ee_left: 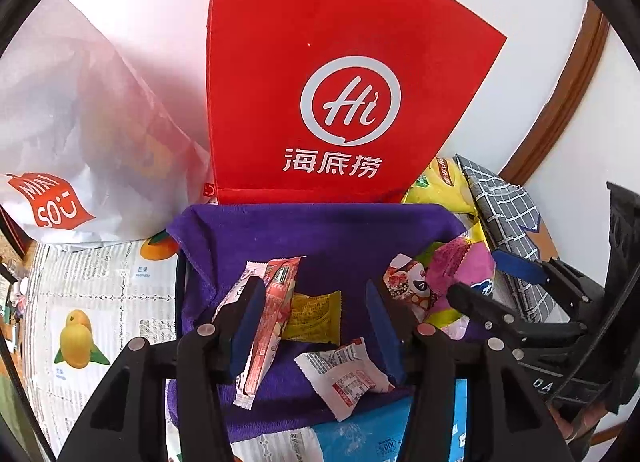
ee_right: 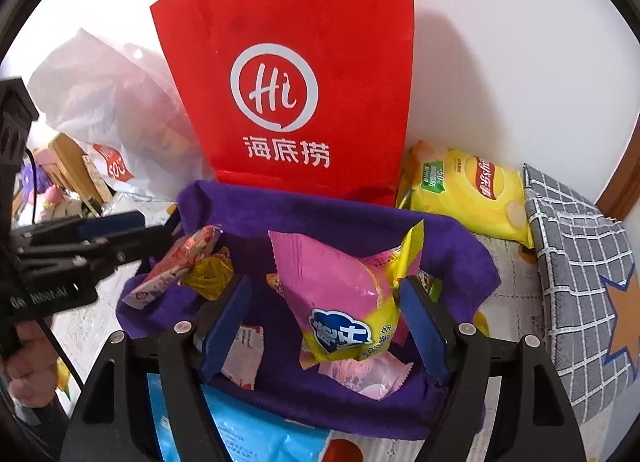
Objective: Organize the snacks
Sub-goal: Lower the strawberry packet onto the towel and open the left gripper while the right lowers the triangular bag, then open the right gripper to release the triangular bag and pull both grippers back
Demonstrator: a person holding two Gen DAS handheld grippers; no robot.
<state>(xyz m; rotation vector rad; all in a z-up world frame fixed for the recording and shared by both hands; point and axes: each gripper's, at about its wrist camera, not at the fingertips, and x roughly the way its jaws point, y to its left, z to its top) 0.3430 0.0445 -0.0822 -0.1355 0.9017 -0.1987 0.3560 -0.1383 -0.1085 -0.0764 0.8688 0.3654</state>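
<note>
The pink and yellow snack pack [ee_right: 344, 302] stands crinkled in the purple cloth-lined basket [ee_right: 320, 217], between the spread jaws of the right gripper [ee_right: 324, 322], which is released and angled down. The left gripper [ee_left: 316, 322], also released and tilted down, hovers over one long red wrapper [ee_left: 272, 314], one yellow sachet [ee_left: 314, 316] and one white sachet [ee_left: 344, 376].

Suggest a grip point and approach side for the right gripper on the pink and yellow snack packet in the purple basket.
Probably the pink upper half of the pink and yellow packet, from above. It stands tilted on other wrappers in the purple basket, its puffed body between the open right gripper pads, so closing across the flat faces looks simplest; the crimped top seam is thin.
</note>
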